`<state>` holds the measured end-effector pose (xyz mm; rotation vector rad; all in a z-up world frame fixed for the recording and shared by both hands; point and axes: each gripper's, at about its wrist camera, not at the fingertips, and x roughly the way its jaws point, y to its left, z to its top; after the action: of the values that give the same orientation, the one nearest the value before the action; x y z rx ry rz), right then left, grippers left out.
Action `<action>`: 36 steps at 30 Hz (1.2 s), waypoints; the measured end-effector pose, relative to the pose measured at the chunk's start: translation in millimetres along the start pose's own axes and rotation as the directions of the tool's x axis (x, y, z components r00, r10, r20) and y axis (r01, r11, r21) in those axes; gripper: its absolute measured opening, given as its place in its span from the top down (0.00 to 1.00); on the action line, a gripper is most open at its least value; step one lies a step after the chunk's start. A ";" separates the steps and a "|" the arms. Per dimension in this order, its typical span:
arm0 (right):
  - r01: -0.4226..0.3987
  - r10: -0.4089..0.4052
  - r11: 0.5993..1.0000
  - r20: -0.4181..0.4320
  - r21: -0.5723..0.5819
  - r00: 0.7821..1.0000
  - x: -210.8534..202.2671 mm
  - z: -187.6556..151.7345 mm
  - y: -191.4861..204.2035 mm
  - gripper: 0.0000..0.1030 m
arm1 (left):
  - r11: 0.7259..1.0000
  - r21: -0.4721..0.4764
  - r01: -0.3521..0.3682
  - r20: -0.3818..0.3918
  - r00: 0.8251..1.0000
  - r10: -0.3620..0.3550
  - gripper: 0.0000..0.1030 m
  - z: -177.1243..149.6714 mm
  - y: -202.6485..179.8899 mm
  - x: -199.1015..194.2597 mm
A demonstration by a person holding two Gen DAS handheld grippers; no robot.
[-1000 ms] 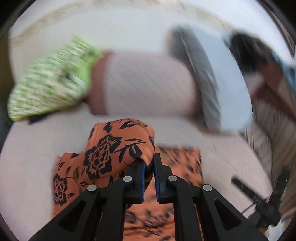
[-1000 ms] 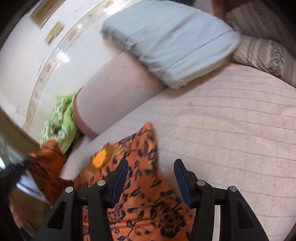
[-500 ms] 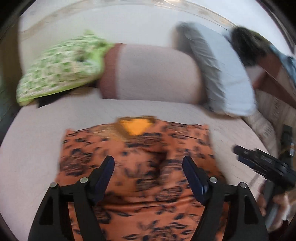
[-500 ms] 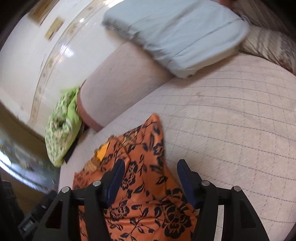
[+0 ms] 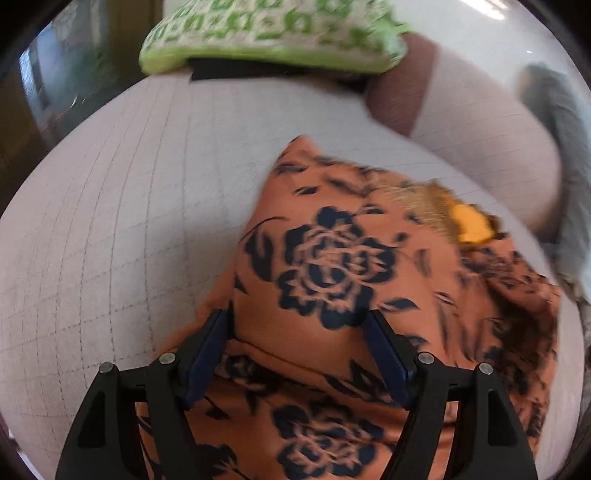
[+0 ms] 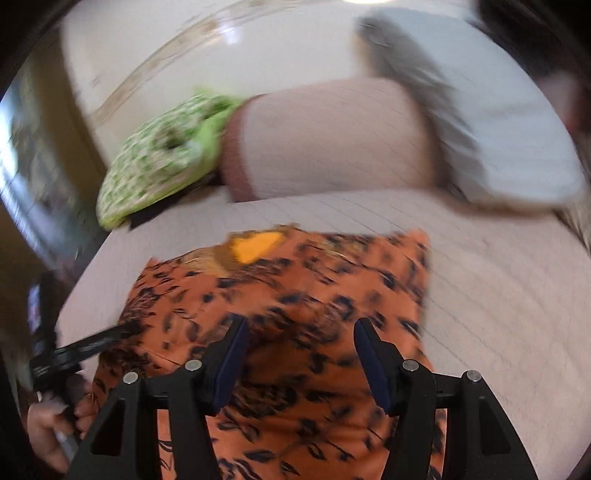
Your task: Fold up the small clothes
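Observation:
An orange garment with black flowers (image 5: 343,266) lies on the pale quilted bed (image 5: 129,221); a sleeve is folded over its left side, and a yellow neck lining (image 5: 471,225) shows at its far end. My left gripper (image 5: 301,343) is open and hovers low over the garment's left part, holding nothing. In the right wrist view the garment (image 6: 295,295) lies spread out with the neck lining (image 6: 255,245) far. My right gripper (image 6: 299,349) is open just above its near middle. The left gripper (image 6: 92,343) shows at the left edge there.
A green patterned pillow (image 6: 159,147), a pale bolster (image 6: 332,136) and a grey-blue pillow (image 6: 498,129) lie along the head of the bed. The green pillow (image 5: 273,33) and the bolster (image 5: 480,140) also show in the left wrist view.
My left gripper let go of the sleeve, opened, and swung left over the garment. My right gripper turned to face the garment head-on. The sleeve now lies folded flat.

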<state>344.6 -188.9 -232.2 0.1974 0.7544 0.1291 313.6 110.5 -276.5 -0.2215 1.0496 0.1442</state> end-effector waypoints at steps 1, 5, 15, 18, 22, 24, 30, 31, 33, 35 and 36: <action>0.014 -0.014 0.998 -0.009 -0.062 1.000 5.6 7.9 13.7 0.39 | 1.000 0.000 -0.016 -0.002 1.000 0.016 0.26 0.4 1.1 2.5; 0.031 -0.095 0.934 -0.162 -0.355 0.982 58.4 37.3 82.0 0.33 | 0.999 0.010 -0.035 -0.012 0.999 0.036 0.25 -0.9 -0.6 4.9; 0.061 -0.240 0.897 -0.367 -0.437 0.899 174.2 44.5 85.5 0.77 | 0.998 0.029 -0.053 -0.024 0.998 0.053 0.23 0.2 -7.3 8.7; 0.093 -0.196 0.946 -0.320 -0.310 0.927 145.0 55.9 53.2 0.92 | 0.998 0.023 -0.051 -0.024 0.998 0.052 0.23 2.8 -4.9 8.2; 0.111 -0.121 0.992 -0.189 -0.066 0.974 76.7 62.7 -14.7 0.93 | 0.997 0.009 -0.071 -0.018 0.997 0.071 0.23 1.7 1.6 5.3; 0.074 -0.063 0.994 -0.127 0.079 0.990 45.5 56.4 -51.3 0.93 | 0.997 0.005 -0.081 -0.013 0.997 0.081 0.23 -0.7 2.8 5.2; 0.057 -0.018 0.964 -0.149 0.259 0.989 1.4 -6.0 -111.7 0.93 | 0.990 0.006 -0.139 0.012 0.990 0.139 0.23 -8.5 2.3 -4.1; 0.054 -0.008 0.959 -0.162 0.278 0.987 -4.9 -20.8 -117.4 0.93 | 0.988 0.005 -0.154 0.018 0.988 0.154 0.23 -9.2 3.9 -6.8; 0.042 0.020 0.949 -0.195 0.311 0.981 -13.8 -41.9 -125.1 0.91 | 0.984 -0.001 -0.177 0.028 0.984 0.177 0.23 -10.4 7.5 -11.0; 0.038 0.047 0.938 -0.235 0.345 0.971 -16.0 -55.3 -125.7 0.90 | 0.980 -0.010 -0.199 0.039 0.979 0.199 0.23 -11.7 11.9 -15.6; 0.046 0.041 0.941 -0.249 0.335 0.968 -17.9 -56.3 -124.7 0.90 | 0.978 -0.014 -0.207 0.045 0.977 0.207 0.23 -12.5 13.7 -17.6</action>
<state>298.5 -306.2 -288.2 0.5160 1.0312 0.0196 291.4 120.5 -268.7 -0.1160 1.0250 0.3412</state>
